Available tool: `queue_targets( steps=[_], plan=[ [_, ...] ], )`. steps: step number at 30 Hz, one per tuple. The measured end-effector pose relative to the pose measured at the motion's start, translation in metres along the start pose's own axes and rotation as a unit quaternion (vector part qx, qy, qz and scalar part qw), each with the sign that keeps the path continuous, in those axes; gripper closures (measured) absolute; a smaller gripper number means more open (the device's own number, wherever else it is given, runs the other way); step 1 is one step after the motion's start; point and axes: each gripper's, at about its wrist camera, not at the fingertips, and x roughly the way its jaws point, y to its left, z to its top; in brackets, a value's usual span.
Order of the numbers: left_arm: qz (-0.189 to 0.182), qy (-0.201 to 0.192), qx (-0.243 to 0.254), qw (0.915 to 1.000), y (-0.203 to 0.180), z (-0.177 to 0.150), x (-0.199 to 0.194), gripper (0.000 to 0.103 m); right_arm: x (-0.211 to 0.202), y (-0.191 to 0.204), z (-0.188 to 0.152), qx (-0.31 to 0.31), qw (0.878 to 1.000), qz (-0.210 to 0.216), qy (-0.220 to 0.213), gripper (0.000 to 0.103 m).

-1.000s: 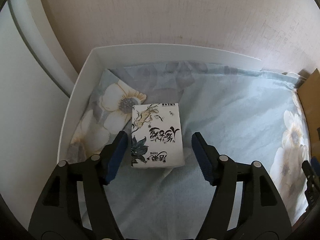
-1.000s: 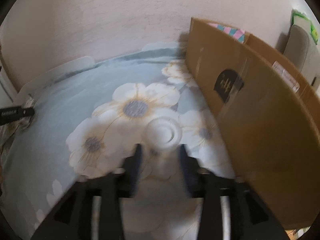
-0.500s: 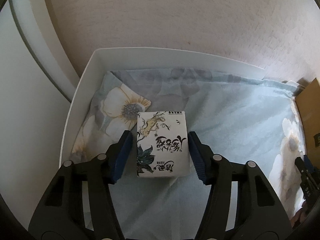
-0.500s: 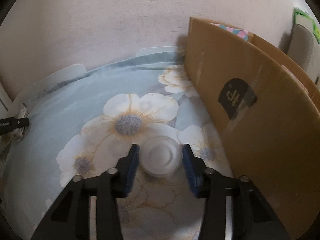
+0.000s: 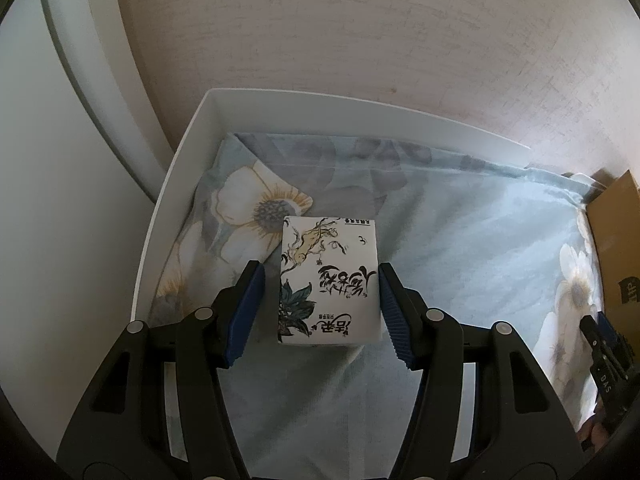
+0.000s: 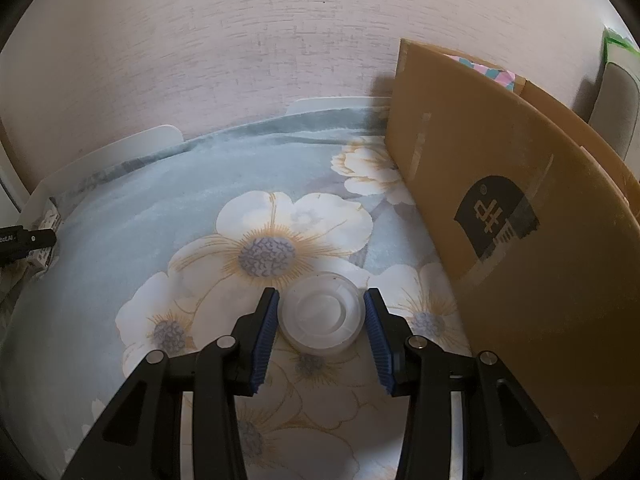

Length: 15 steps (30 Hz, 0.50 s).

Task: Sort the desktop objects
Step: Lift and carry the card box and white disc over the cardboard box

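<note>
Fingers of the left gripper (image 5: 318, 312) are straddling the tissue pack (image 5: 329, 282) on the floral cloth (image 5: 460, 240), spread, one pad touching its right edge and the other just clear. Soft and light, it is probably best squeezed across its narrow sides. Across the cloth, the right gripper (image 6: 318, 334) is bracketing the round plastic lid (image 6: 323, 316), pads (image 6: 264, 336) barely apart from its rim; stiff, slick, likely slippery. Beyond, the cardboard box (image 6: 520, 220) is standing against the wall.
</note>
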Motion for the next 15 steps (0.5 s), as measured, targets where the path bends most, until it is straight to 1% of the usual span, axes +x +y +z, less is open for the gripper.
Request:
queue_targets(
  steps=[2, 3, 4, 7, 10, 13, 14, 15],
  plan=[
    [0.008, -0.001, 0.006, 0.9999, -0.001, -0.002, -0.001, 0.049, 0.000, 0.000, 0.000, 0.000, 1.000, -0.001, 0.000, 0.063],
    [0.014, 0.000, 0.012, 0.9998, -0.004, -0.002, -0.001, 0.051, 0.000, 0.000, 0.000, 0.000, 1.000, -0.001, 0.000, 0.063],
    [0.014, -0.001, 0.018, 0.9997, -0.006, -0.003, -0.003, 0.060, 0.000, 0.001, 0.001, -0.002, 1.000, -0.001, 0.000, 0.063],
    [0.026, -0.011, 0.030, 0.9992, -0.011, -0.004, -0.013, 0.060, -0.002, 0.002, 0.001, -0.007, 1.000, 0.000, -0.002, 0.064],
    [0.024, -0.026, 0.034, 0.9988, -0.014, -0.002, -0.035, 0.060, -0.013, 0.006, 0.004, -0.015, 1.000, 0.004, -0.013, 0.064],
    [0.026, -0.037, 0.040, 0.9982, -0.019, 0.001, -0.060, 0.060, -0.029, 0.009, 0.012, -0.016, 0.999, 0.017, -0.026, 0.064],
    [0.023, -0.041, 0.043, 0.9980, -0.024, 0.004, -0.074, 0.060, -0.035, 0.009, 0.015, -0.015, 0.999, 0.022, -0.030, 0.064],
    [0.022, -0.044, 0.045, 0.9978, -0.052, 0.012, -0.077, 0.060, -0.042, 0.009, 0.020, -0.014, 0.999, 0.027, -0.035, 0.063]
  ],
)
